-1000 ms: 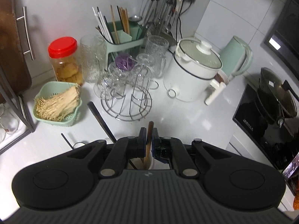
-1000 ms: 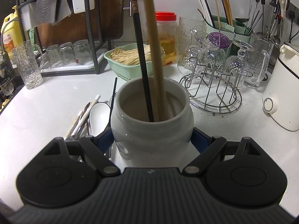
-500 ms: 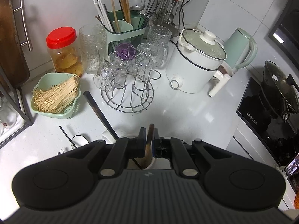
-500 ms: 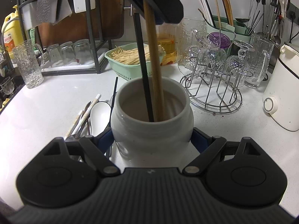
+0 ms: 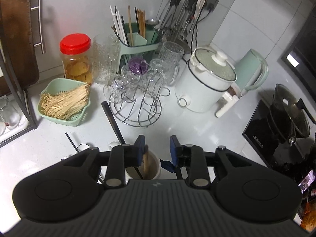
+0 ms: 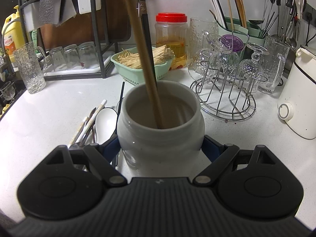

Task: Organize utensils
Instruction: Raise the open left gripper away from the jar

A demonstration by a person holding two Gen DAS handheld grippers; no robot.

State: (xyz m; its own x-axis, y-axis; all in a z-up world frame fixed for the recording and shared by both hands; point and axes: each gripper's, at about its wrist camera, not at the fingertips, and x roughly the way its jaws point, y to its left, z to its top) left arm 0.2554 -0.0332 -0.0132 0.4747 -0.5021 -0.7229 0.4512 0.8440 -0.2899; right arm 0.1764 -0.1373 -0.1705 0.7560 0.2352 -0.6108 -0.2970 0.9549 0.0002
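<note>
Opening now, the left tongs [image 5: 156, 144] let go of the wooden chopstick [image 5: 146, 162], which leans inside the jar [image 6: 161, 122] below them, beside the black one; right tongs [image 6: 161, 148] clasp that jar.

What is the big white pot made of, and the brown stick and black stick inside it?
The round white pot looks like glazed ceramic: thick rim, soft shine. The long brown stick seems to be wood or bamboo, matte tan. The flat black stick looks like smooth plastic or lacquered wood, with a metal-looking cap at its top; I can't tell which.
</note>
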